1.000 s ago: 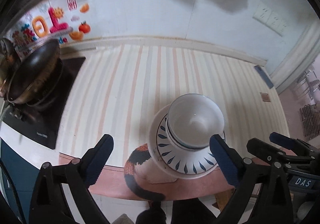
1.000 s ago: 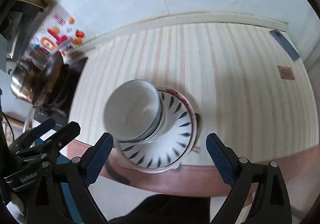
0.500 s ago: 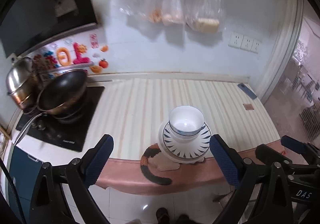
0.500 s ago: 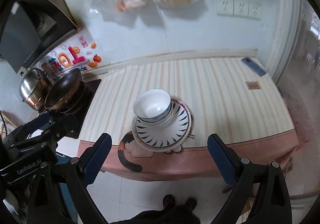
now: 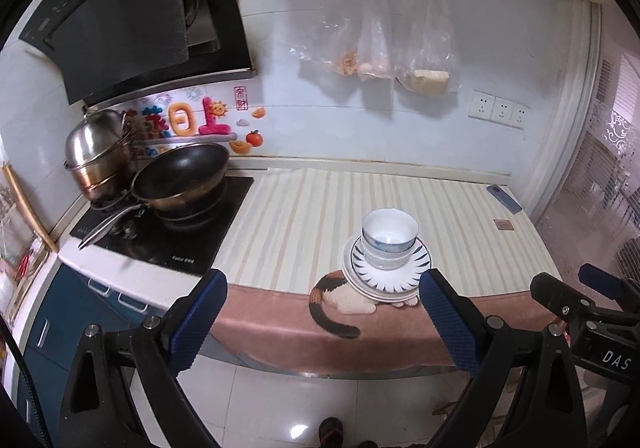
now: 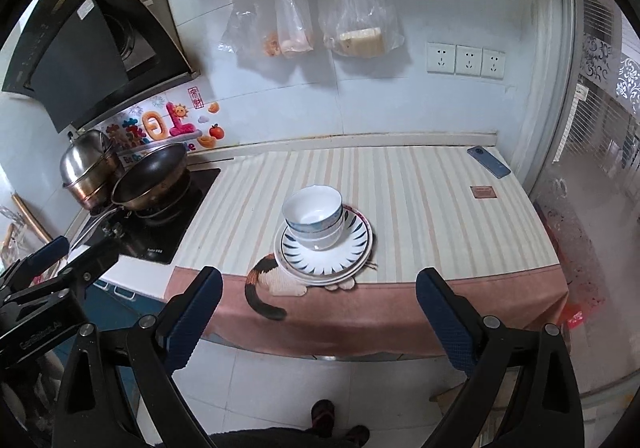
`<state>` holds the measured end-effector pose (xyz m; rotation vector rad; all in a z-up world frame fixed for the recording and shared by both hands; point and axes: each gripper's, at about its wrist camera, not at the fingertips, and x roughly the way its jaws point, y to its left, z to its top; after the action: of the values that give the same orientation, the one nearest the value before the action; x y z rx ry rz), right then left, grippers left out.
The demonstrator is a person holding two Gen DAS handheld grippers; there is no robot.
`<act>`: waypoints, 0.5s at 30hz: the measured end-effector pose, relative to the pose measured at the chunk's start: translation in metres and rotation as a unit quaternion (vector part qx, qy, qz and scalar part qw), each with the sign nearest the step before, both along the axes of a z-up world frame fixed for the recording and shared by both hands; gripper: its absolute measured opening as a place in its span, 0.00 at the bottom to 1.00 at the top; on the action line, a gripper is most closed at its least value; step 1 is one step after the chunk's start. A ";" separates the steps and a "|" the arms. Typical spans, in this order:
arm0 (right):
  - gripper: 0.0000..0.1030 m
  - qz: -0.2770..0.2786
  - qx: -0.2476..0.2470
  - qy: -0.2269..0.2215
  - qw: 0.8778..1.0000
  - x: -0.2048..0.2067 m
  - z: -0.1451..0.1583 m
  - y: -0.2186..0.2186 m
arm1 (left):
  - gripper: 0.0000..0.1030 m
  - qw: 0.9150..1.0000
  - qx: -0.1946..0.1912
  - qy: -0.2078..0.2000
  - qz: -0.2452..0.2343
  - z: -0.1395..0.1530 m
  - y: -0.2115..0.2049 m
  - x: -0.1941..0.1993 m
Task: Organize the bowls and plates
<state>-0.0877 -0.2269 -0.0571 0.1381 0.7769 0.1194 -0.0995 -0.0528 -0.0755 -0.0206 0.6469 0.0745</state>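
Range hood (image 5: 132, 20) fills the upper left of the left wrist view, with a wok (image 5: 180, 178) and steel pot (image 5: 98, 152) on the hob (image 5: 168, 232) just below it. Striped counter cloth (image 5: 312, 216) spans the middle; plastic bags (image 5: 384, 44) hang on the wall at upper centre. A phone (image 6: 489, 162) lies at the cloth's far right corner.

Plate stack (image 5: 386, 274) sits at the cloth's front edge, right of centre in the left view, dead centre in the right view (image 6: 324, 248). It overlaps the printed cat. Nested bowls (image 5: 389, 238) stand upright on the top plate, slightly off-centre.

Handling, my read: glazed ceramic, so stiff, heavy as a stack, slippery and chip-prone. The bowls could slide if the plates tilt. I'd take a bowl by its rim wall, or a plate by the overhanging edge, level and slow.

Left gripper (image 5: 320, 318): jaws spread wide, nothing held, low in frame. The stack is well apart, up ahead and closer to its right finger. Right gripper (image 6: 318, 314): also spread wide and empty, with the stack ahead, well clear and lined up between the fingers.

The stack looks finished; no loose dishes visible elsewhere.
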 end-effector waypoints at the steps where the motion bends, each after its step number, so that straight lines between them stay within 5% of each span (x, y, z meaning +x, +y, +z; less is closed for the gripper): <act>1: 0.97 0.001 -0.002 -0.002 1.000 -0.003 0.000 -0.001 | 0.96 1.000 -0.001 0.001 0.002 -0.001 0.000 -0.004; 15: 0.97 0.006 -0.015 -0.012 1.000 -0.031 -0.001 -0.001 | 0.96 1.000 -0.001 0.010 0.021 -0.015 0.002 -0.029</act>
<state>-0.1184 -0.2282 -0.0579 0.1027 0.7557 0.1211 -0.1289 -0.0507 -0.0909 -0.0354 0.6674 0.1147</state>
